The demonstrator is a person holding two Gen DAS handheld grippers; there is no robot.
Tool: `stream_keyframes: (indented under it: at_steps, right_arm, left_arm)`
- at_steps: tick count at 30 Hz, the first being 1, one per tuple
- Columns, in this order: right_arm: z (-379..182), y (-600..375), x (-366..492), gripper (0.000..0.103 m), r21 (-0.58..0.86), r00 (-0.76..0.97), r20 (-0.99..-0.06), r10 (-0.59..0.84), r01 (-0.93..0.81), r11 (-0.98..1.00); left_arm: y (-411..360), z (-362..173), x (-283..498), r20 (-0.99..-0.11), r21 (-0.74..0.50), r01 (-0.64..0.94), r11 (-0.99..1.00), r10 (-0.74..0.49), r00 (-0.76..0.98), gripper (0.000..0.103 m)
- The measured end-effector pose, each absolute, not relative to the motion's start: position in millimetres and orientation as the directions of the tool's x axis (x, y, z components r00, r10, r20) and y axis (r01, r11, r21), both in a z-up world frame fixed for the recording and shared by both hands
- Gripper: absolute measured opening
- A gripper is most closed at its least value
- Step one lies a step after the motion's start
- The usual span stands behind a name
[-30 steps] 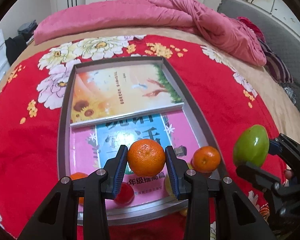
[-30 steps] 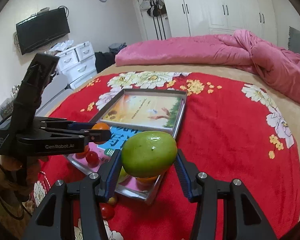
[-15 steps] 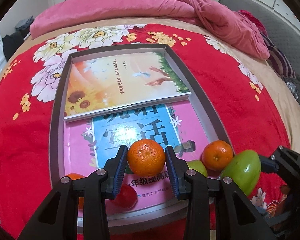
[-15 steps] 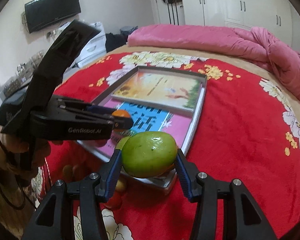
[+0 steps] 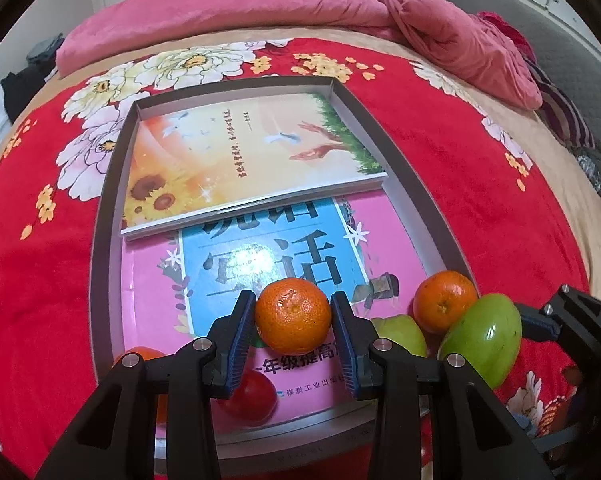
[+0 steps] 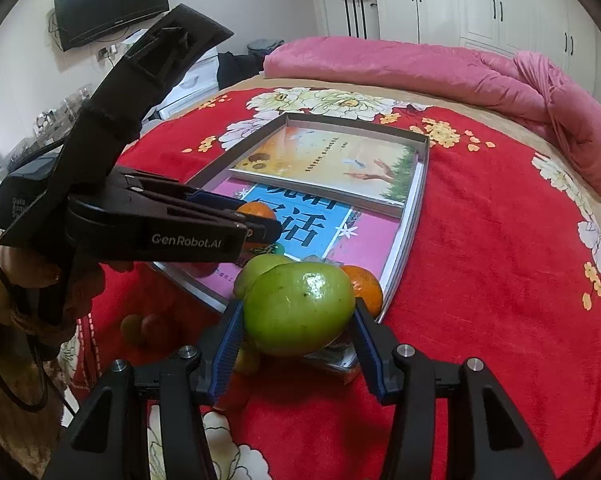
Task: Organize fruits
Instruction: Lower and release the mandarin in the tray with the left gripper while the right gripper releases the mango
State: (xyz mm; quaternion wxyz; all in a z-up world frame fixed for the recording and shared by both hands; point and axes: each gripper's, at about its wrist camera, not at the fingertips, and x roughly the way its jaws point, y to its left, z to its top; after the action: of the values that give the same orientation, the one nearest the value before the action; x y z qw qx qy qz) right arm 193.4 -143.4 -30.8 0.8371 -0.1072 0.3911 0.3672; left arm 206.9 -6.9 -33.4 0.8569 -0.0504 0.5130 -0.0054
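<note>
My left gripper point(image 5: 293, 322) is shut on an orange mandarin point(image 5: 293, 315) and holds it above the near end of a grey tray point(image 5: 100, 216). My right gripper point(image 6: 298, 316) is shut on a large green fruit point(image 6: 298, 314), which also shows in the left wrist view point(image 5: 482, 338), at the tray's near right corner. In the tray lie another mandarin point(image 5: 444, 300), a smaller green fruit point(image 5: 400, 334), a red fruit point(image 5: 256, 396) and a partly hidden orange fruit point(image 5: 140, 354). The left gripper also shows in the right wrist view point(image 6: 256, 220).
Two books point(image 5: 244, 152) point(image 5: 284, 256) line the tray's floor. The tray sits on a red floral bedspread point(image 5: 480, 184). Several small fruits point(image 6: 144, 326) lie on the bedspread by the tray's near edge. A pink quilt point(image 5: 300, 4) is bunched at the far side.
Both grippers have moved forward and lower toward the tray. The green fruit has come down from the right to the tray's near right corner, beside the mandarin there.
</note>
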Motion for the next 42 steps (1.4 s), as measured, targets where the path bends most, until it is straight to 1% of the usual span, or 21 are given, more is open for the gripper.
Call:
stream_keyframes:
  at_steps: [7,11,16,22,31,42]
  right_arm:
    - [-36,-141,195,0.052,0.040,0.463,-0.741,0.487,-0.693,0.720]
    - [-38,-134,192,0.052,-0.028,0.495,-0.740,0.456,-0.700,0.714]
    - [-37,-134,193,0.052,-0.032,0.497,-0.739,0.454,-0.699,0.714]
    - [-37,-135,196,0.052,-0.007,0.486,-0.740,0.465,-0.696,0.718]
    - [-33,-147,202,0.052,0.089,0.445,-0.738,0.507,-0.680,0.727]
    - [-30,-157,204,0.054,0.108,0.447,-0.738,0.505,-0.661,0.743]
  left_arm:
    - [-11,-35,206,-0.878,-0.073,-0.029,0.997,-0.050,0.476,0.040]
    - [-11,-34,205,-0.877,-0.082,-0.031,0.996,-0.057,0.478,0.040]
    - [-12,-34,204,-0.877,-0.080,-0.032,0.996,-0.055,0.478,0.040]
    - [-10,-35,201,-0.876,-0.089,-0.036,0.995,-0.061,0.479,0.040]
    - [-7,-35,198,-0.873,-0.109,-0.051,0.993,-0.072,0.482,0.040]
    - [-4,-36,195,-0.875,-0.134,-0.064,0.989,-0.088,0.477,0.040]
